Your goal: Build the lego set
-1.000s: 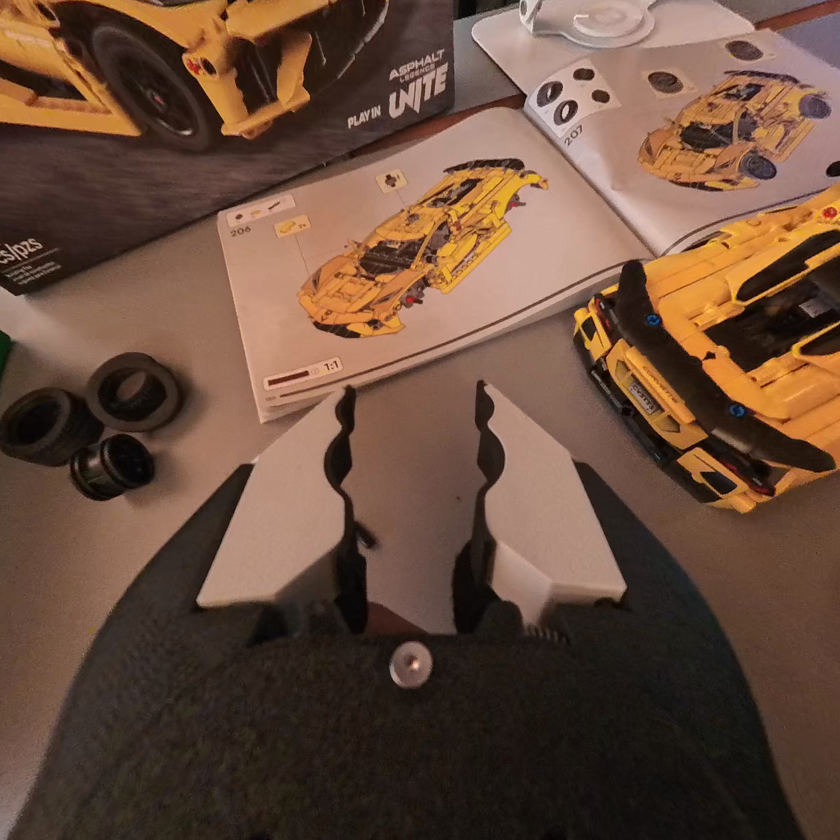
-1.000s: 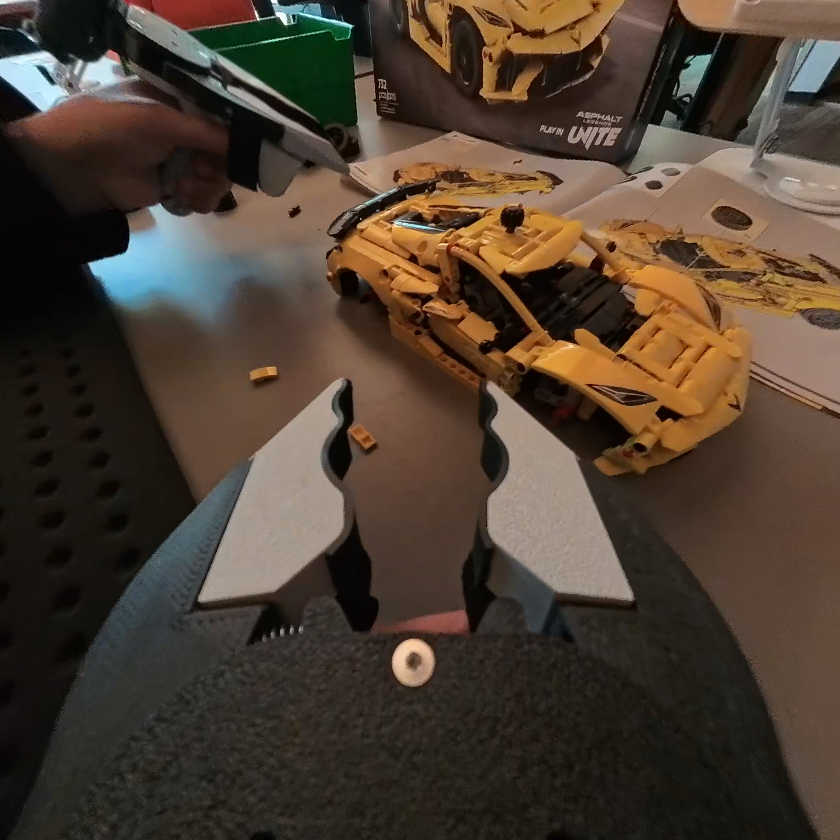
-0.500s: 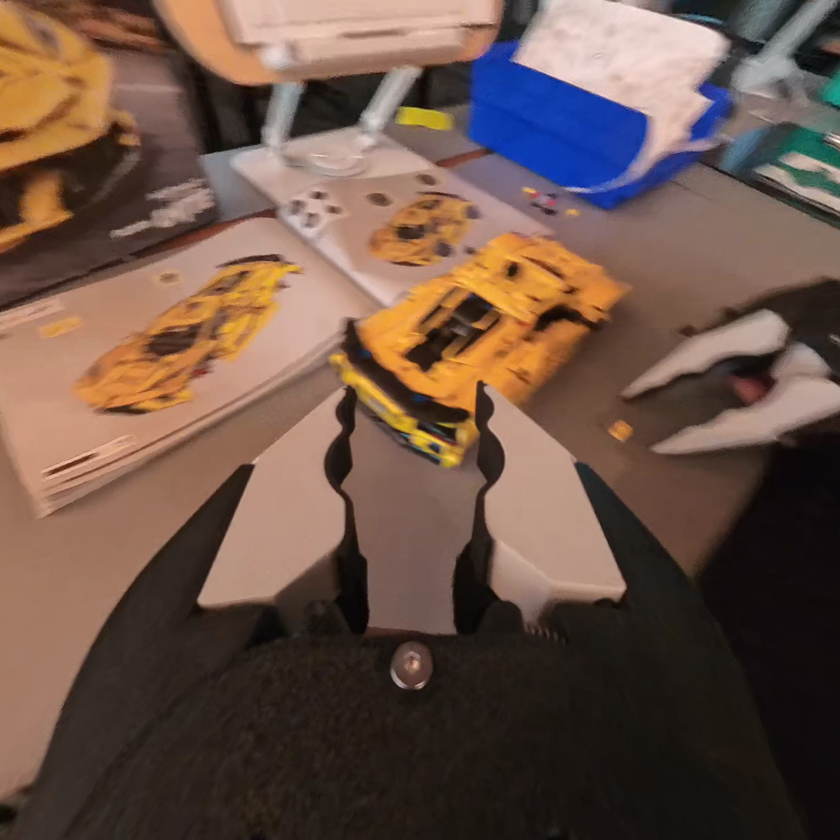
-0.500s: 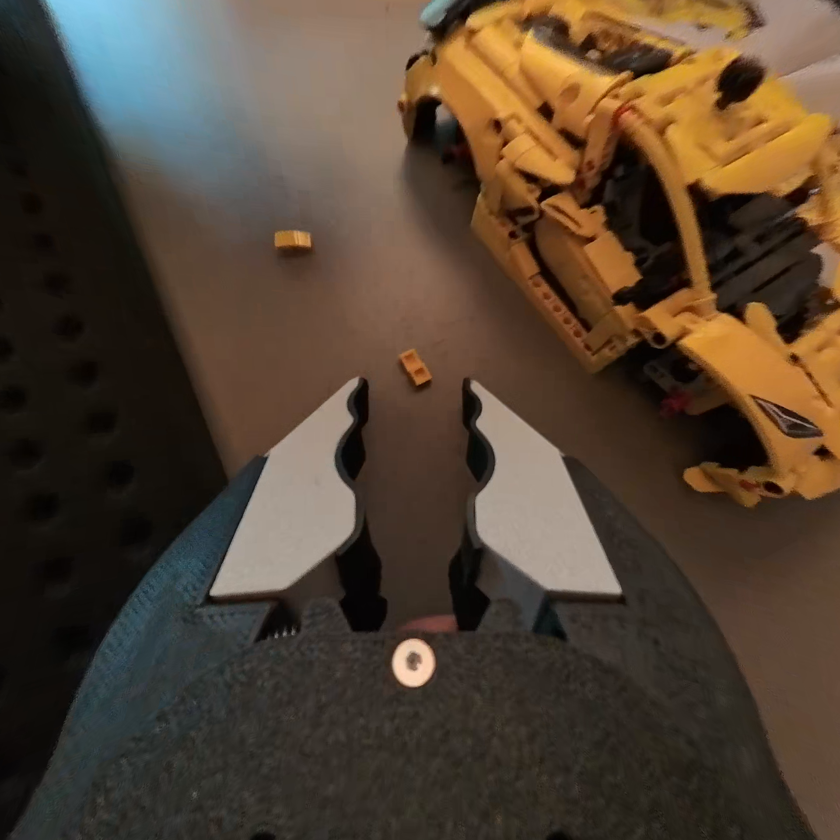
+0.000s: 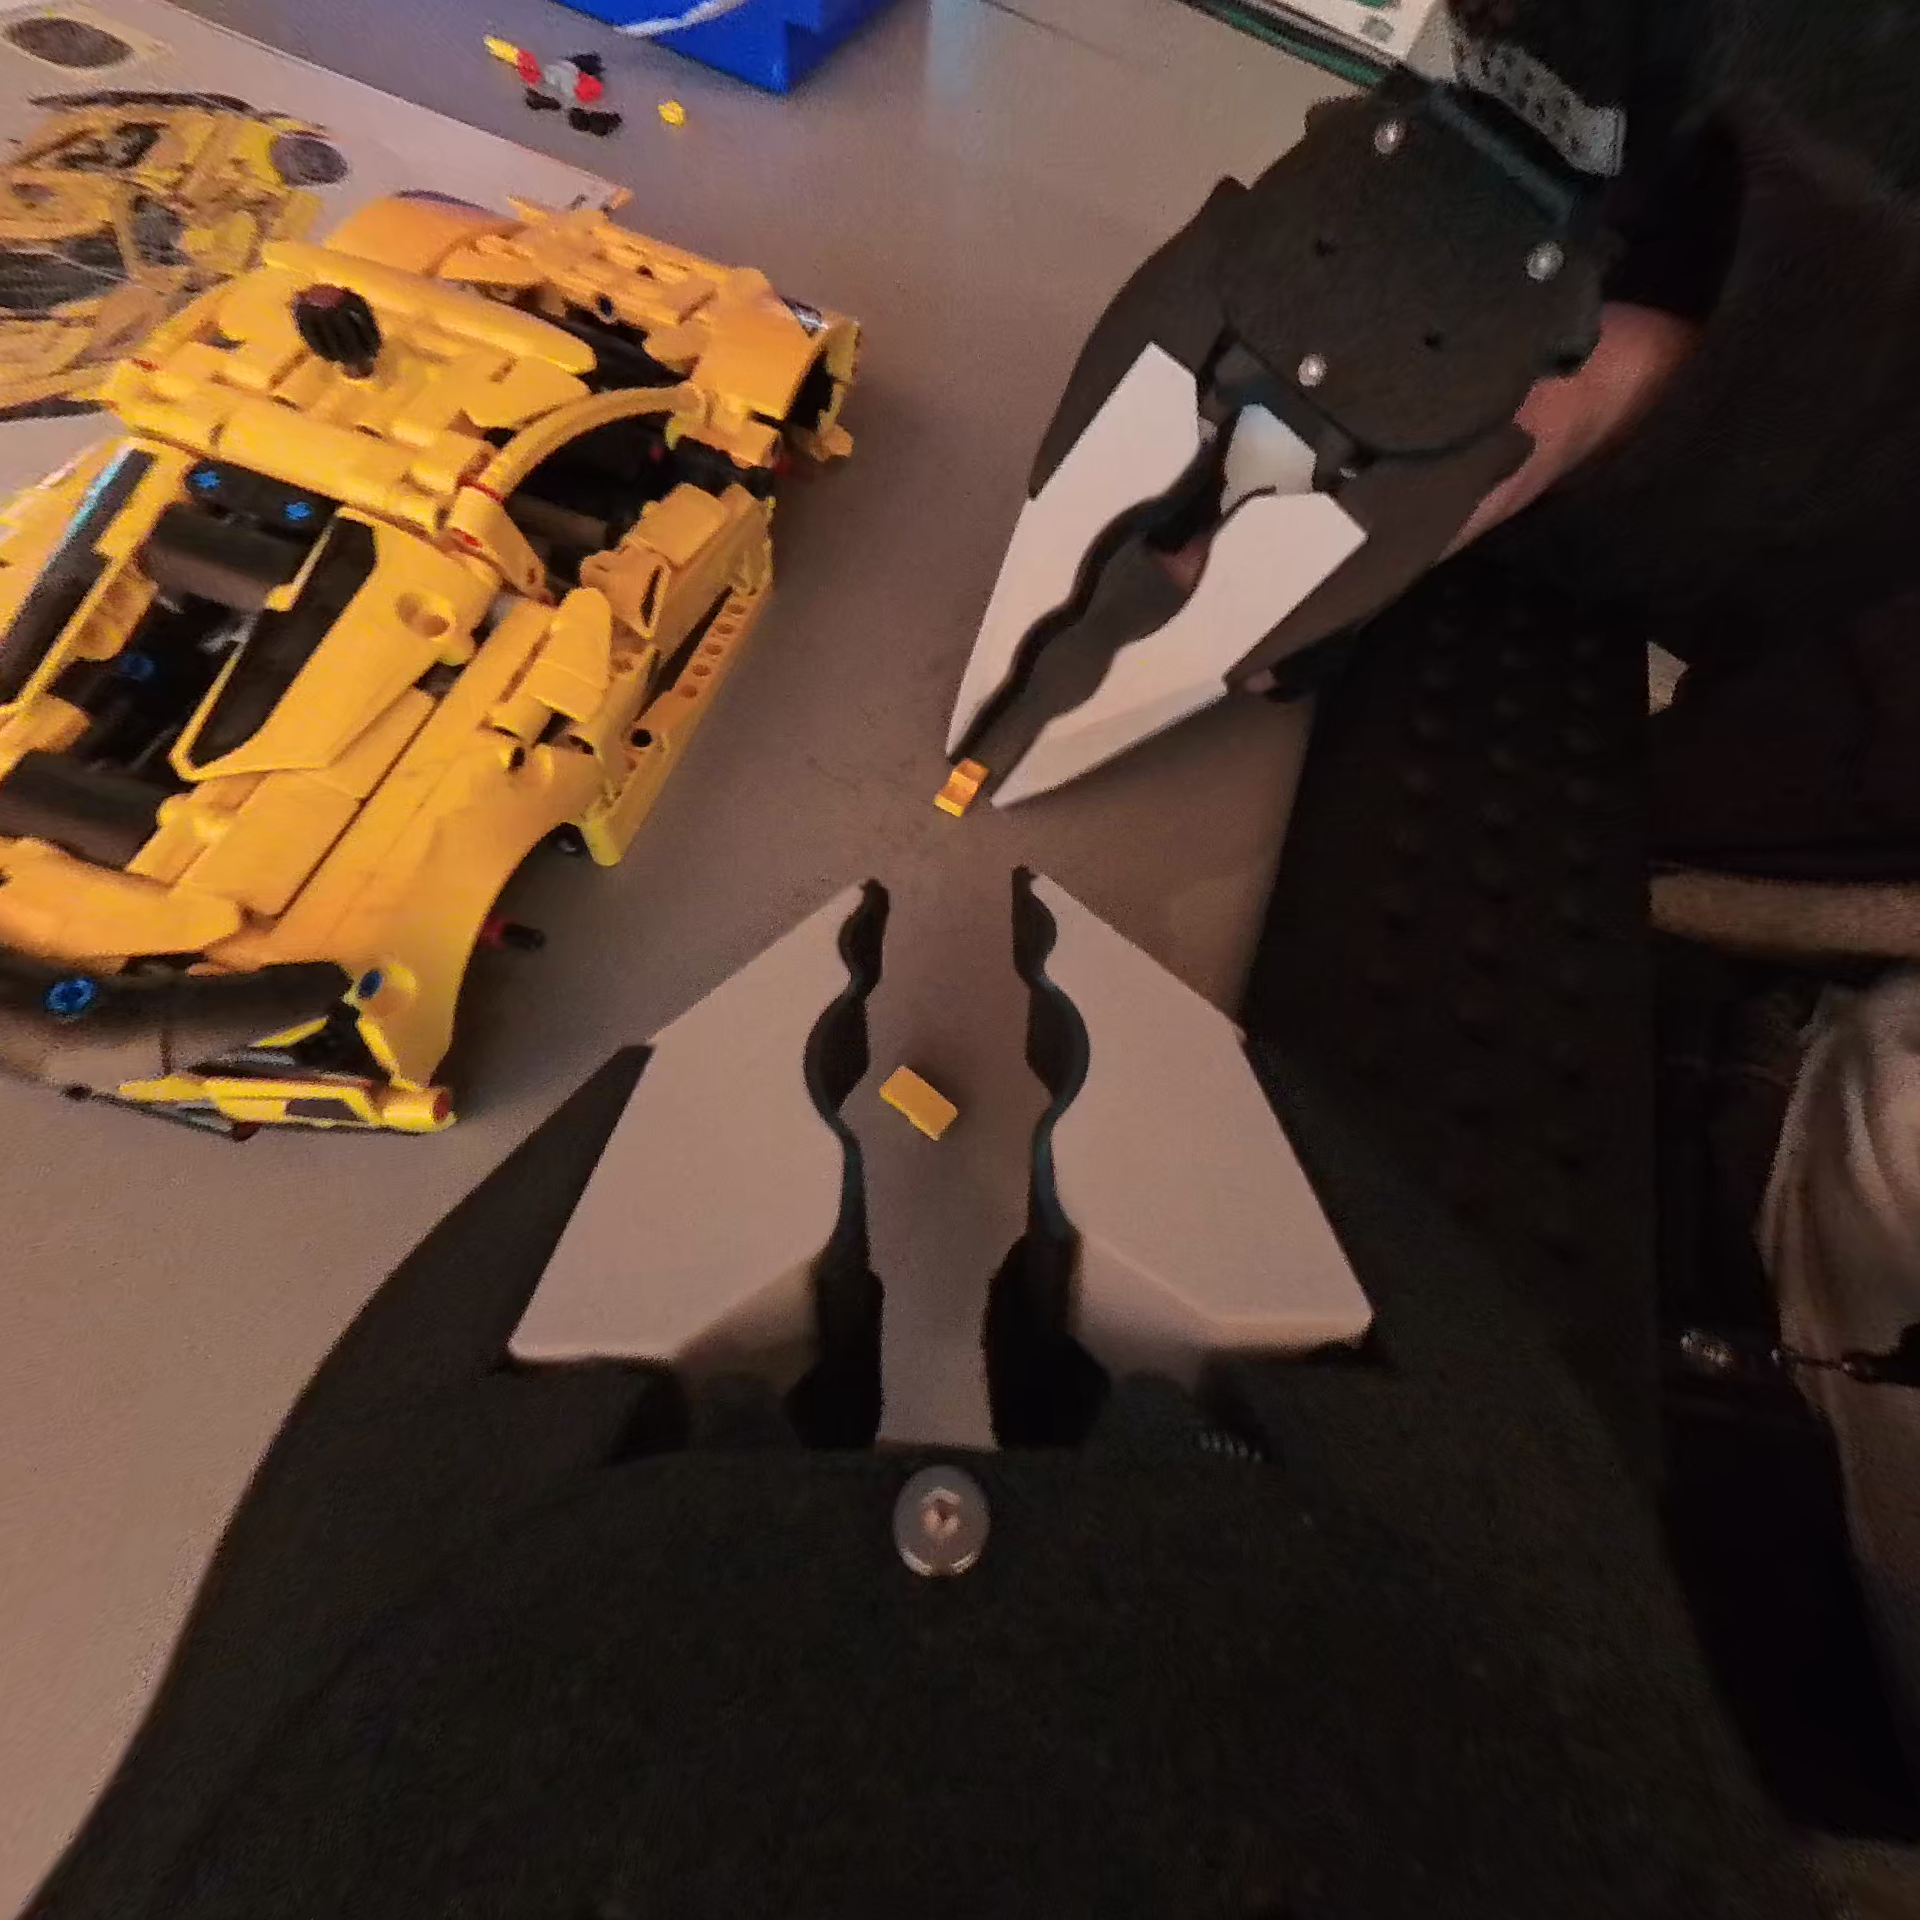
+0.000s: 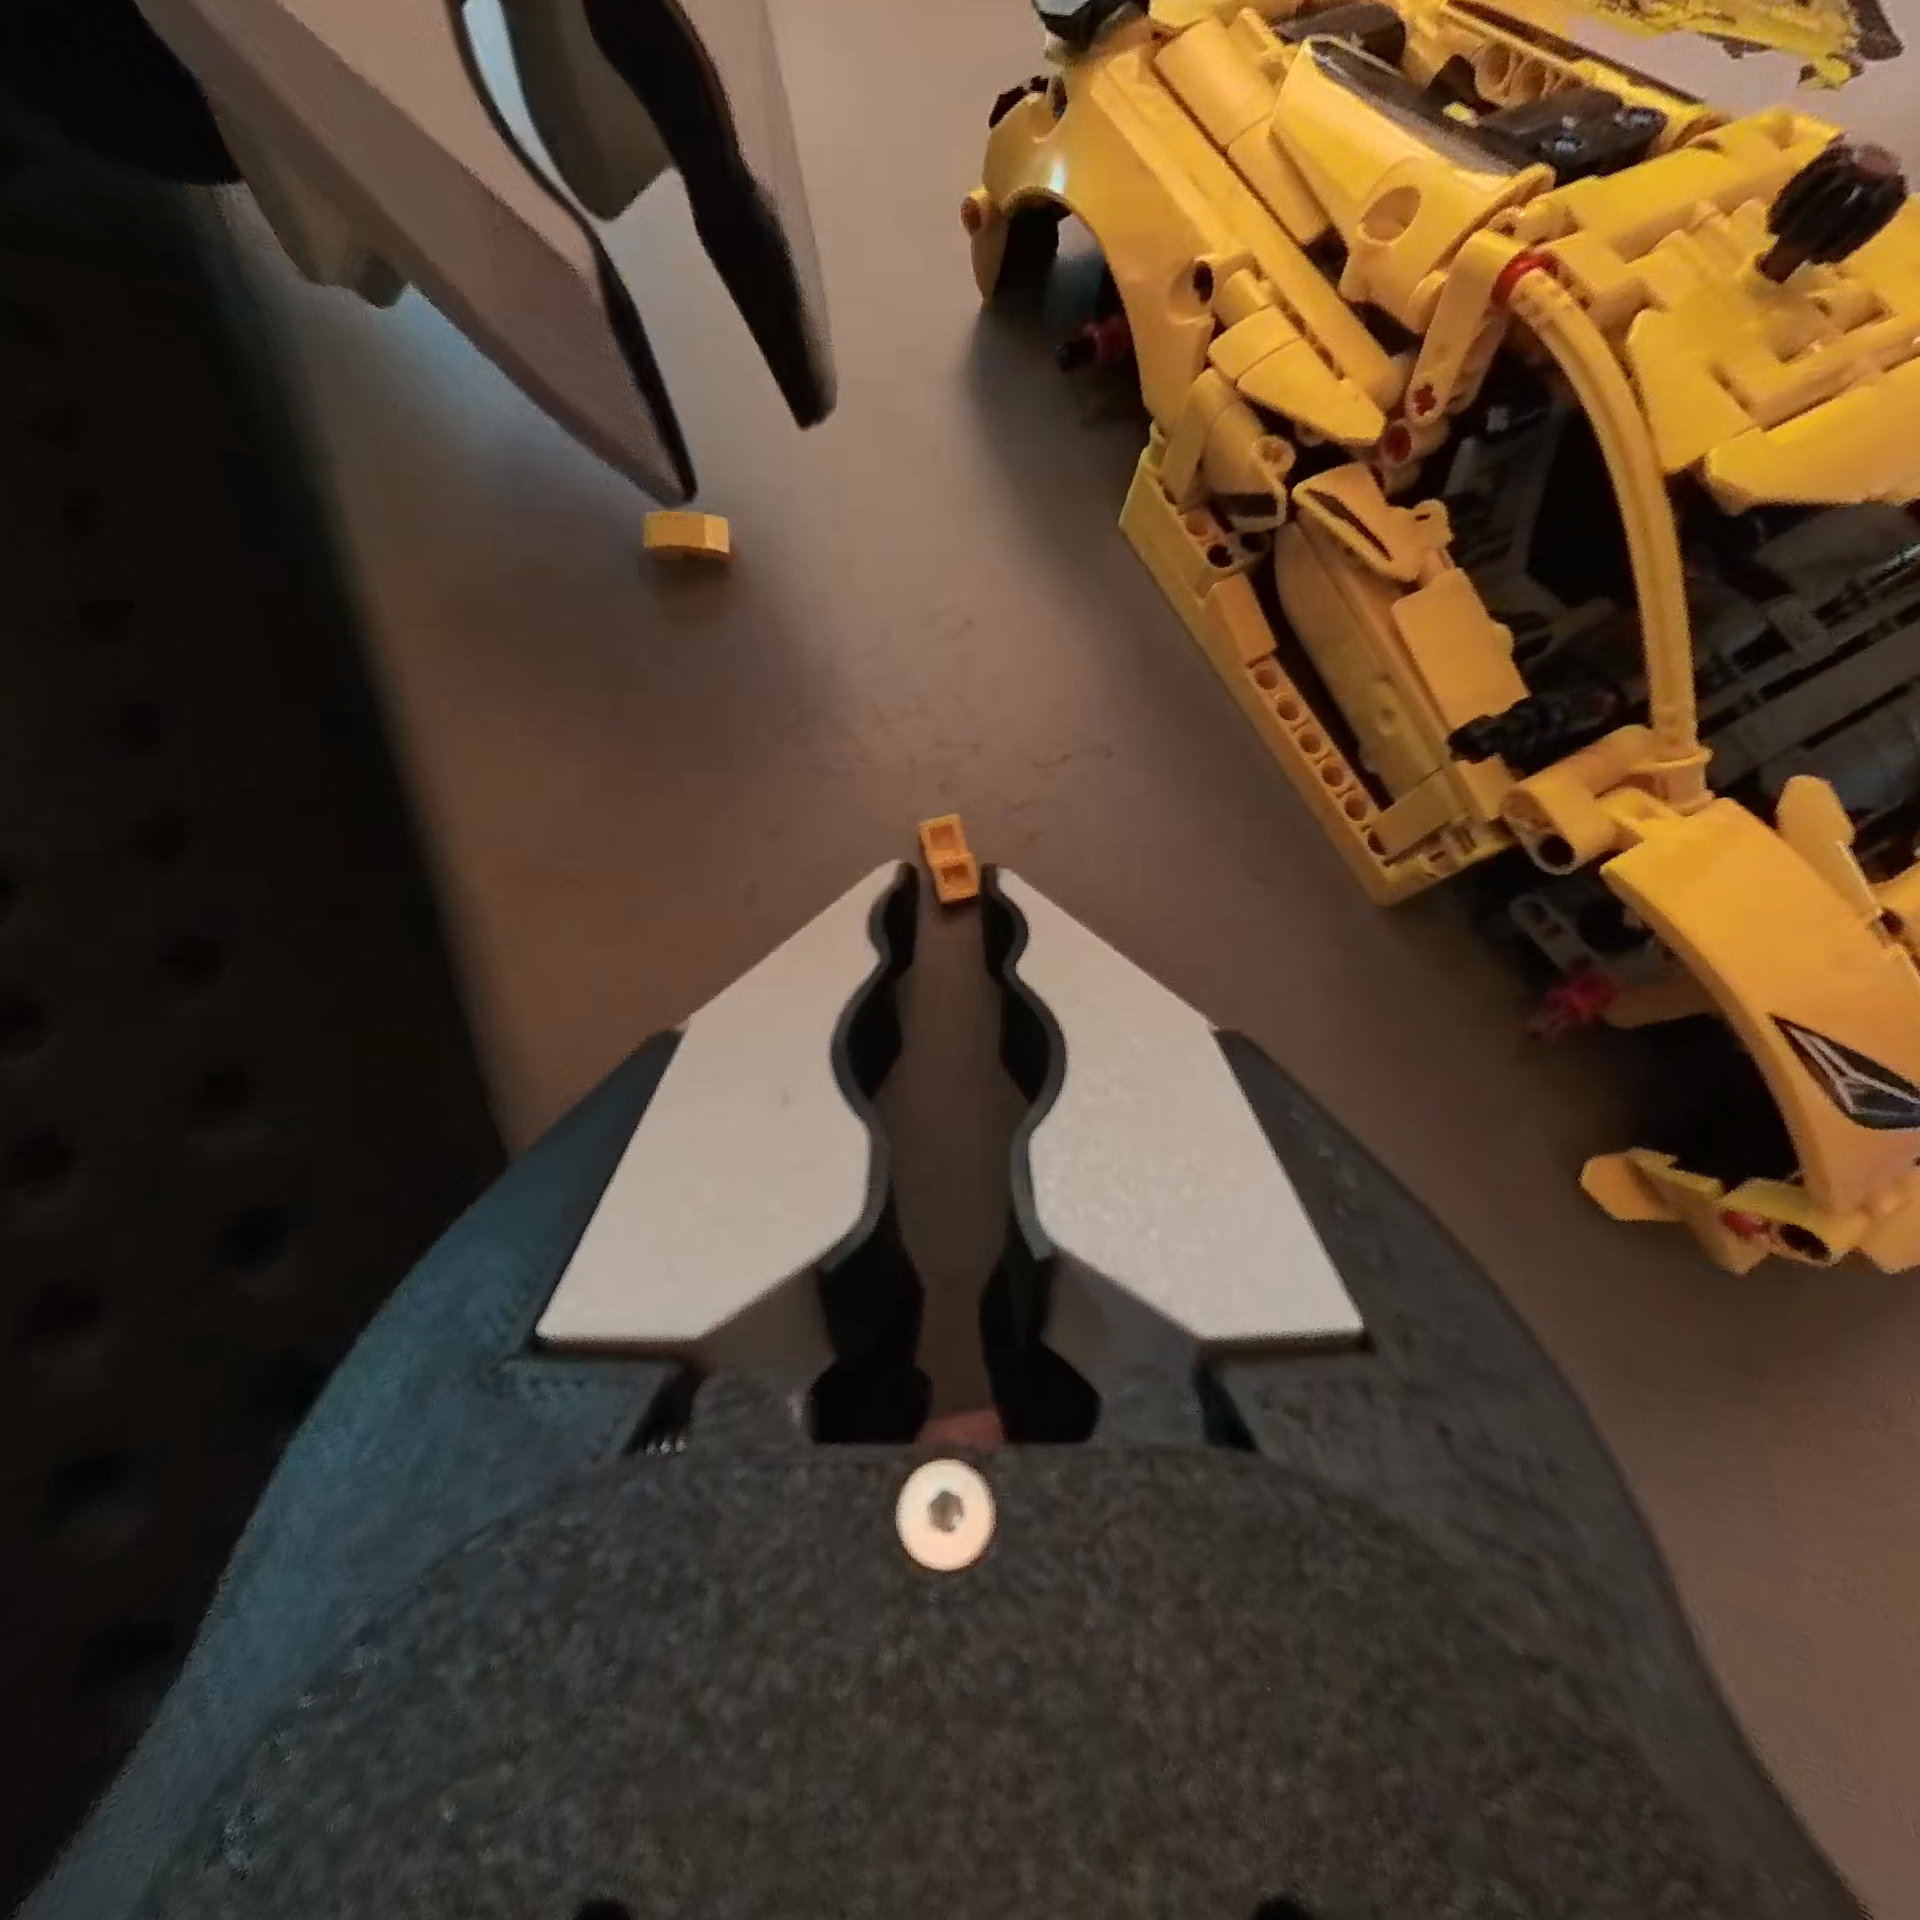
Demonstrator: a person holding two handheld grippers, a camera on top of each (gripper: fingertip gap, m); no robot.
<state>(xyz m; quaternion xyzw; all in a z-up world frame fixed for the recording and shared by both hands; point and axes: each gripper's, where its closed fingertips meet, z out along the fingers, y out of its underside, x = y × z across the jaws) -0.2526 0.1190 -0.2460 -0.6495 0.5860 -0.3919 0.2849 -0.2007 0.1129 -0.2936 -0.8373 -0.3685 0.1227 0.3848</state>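
Note:
The yellow lego car stands on the grey table; it also shows in the right wrist view. My left gripper is open, low over the table. A small yellow curved piece lies between its fingers, touched by neither; the same piece shows in the right wrist view just below the left gripper. My right gripper is nearly closed around a small yellow plate lying on the table. A thin gap shows at the left pad, so the plate is not gripped. The left wrist view shows the same plate at the right gripper's tips.
The open instruction booklet lies behind the car. A blue bin and several loose small parts are at the back. A dark perforated surface borders the table's near edge. A person's hand holds the right gripper. The gap from one gripper's tips to the other's is roughly 8 cm.
My left gripper swung right from the booklet to the curved piece and its jaws narrowed. My right gripper dropped to the small plate and its jaws closed in around it.

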